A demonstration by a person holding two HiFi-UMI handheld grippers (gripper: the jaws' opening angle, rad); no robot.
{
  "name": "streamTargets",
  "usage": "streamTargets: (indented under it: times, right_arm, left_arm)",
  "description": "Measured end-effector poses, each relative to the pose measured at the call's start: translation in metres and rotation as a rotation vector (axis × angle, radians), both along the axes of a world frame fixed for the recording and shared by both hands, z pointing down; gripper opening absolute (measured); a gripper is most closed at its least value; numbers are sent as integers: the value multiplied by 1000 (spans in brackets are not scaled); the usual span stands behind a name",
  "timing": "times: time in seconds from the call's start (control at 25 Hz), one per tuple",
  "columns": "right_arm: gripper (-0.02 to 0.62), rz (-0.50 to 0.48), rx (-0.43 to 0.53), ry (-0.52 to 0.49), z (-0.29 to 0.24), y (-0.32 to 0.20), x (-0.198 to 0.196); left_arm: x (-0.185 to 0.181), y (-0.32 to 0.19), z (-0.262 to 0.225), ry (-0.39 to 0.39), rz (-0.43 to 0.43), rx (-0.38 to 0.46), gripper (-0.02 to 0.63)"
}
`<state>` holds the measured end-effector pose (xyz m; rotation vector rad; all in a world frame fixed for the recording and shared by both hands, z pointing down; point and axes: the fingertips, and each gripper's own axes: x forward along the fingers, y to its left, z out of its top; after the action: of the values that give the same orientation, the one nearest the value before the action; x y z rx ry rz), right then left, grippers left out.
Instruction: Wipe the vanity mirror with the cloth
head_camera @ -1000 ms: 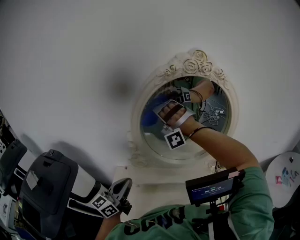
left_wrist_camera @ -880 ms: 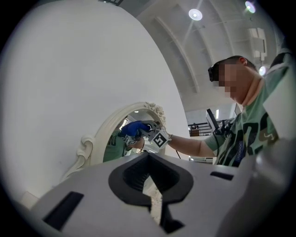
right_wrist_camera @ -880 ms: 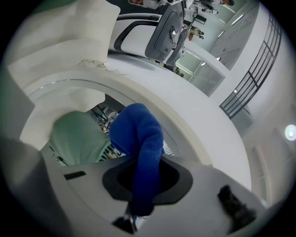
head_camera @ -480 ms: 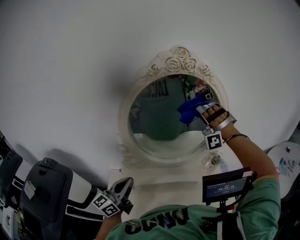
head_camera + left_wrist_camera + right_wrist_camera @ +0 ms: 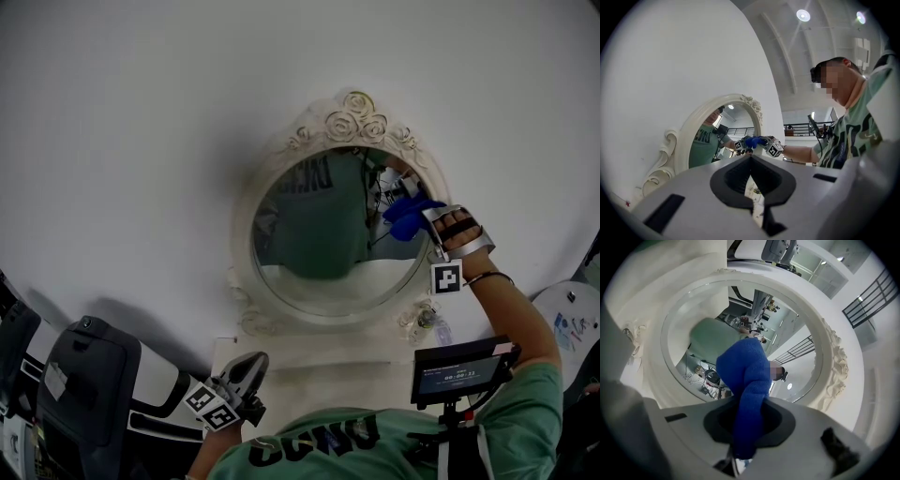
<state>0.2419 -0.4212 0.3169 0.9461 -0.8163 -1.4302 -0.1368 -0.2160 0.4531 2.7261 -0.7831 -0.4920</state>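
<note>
View at the end of 1 wiping stroke. My right gripper [image 5: 427, 216] is clamped on the blue cloth [image 5: 409, 217], a fold of which runs up between its jaws and bunches out ahead of them in the right gripper view [image 5: 744, 380]. The cloth is pressed to the glass of the vanity mirror [image 5: 319, 234] at its right edge, in the upper half, just beside the ornate white frame [image 5: 356, 120].

Change over the last 1 s: the cloth was at the left part of the glass, then right of centre 0.5 s ago, and now meets the right rim. The stroke has therefore run left to right across 1 band of the glass.

My left gripper [image 5: 246, 375] has stayed low at the near left, well apart from the mirror, over the near edge of the white counter [image 5: 309, 361]. Its jaws are closed together with nothing between them [image 5: 751, 161].

Judgement: this pass has no glass left to its right. The lower part of the mirror probably remains to be wiped, so a return stroke on a lower band seems due.
</note>
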Motion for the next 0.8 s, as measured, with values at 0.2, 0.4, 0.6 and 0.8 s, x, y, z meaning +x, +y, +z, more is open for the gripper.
streamTargets:
  times: [0.2, 0.4, 0.6, 0.8]
  right_arm:
    - [49, -105, 22, -27, -11, 8, -48]
    - [49, -403, 42, -6, -9, 12, -196]
    - [49, -572, 20, 38, 5, 2, -317]
    - [49, -604, 0, 86, 19, -17, -374]
  left_arm:
    - [-12, 3, 2, -1, -30, -8, 0]
    - [-23, 8, 1, 2, -57, -1, 0]
    - [-45, 16, 1, 11, -113, 4, 0]
    - [-70, 26, 2, 22, -173, 6, 0]
